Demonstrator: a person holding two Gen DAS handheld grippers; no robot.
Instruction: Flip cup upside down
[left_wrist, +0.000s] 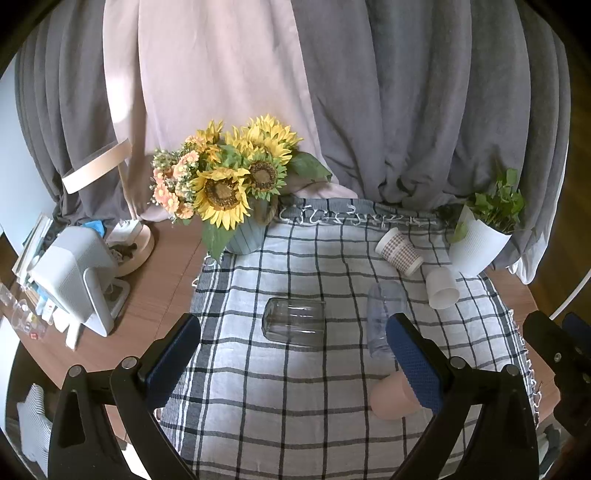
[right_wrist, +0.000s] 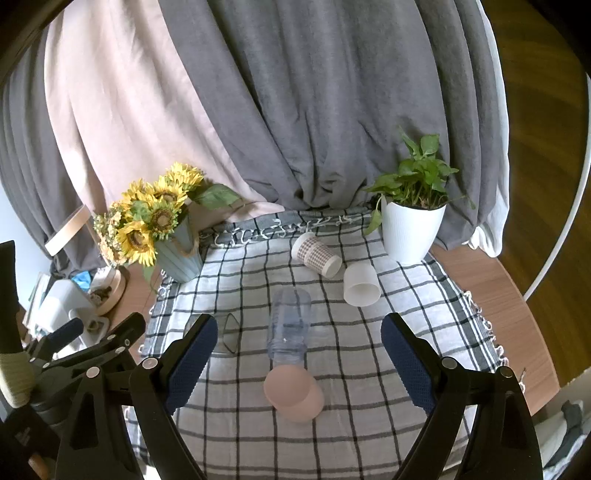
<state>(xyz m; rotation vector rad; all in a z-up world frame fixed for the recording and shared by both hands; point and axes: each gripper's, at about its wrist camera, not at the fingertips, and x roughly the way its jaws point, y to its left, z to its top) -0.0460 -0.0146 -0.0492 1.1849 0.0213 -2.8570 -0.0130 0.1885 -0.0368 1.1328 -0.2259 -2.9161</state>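
Several cups lie on their sides on a checked cloth (left_wrist: 295, 406). A clear grey glass (left_wrist: 294, 326) lies ahead of my open, empty left gripper (left_wrist: 293, 354). A clear bluish plastic cup (left_wrist: 384, 317) and a pink cup (left_wrist: 391, 400) lie by its right finger. In the right wrist view my right gripper (right_wrist: 299, 360) is open and empty, with the pink cup (right_wrist: 293, 393) and the clear plastic cup (right_wrist: 290, 325) between its fingers. A patterned paper cup (right_wrist: 316, 254) and a white cup (right_wrist: 361, 284) lie further back.
A sunflower vase (left_wrist: 236, 184) stands at the cloth's back left and a white potted plant (right_wrist: 412, 221) at the back right. A white device (left_wrist: 74, 277) and clutter sit on the wooden table (left_wrist: 155, 295) at left. Grey and pink curtains hang behind.
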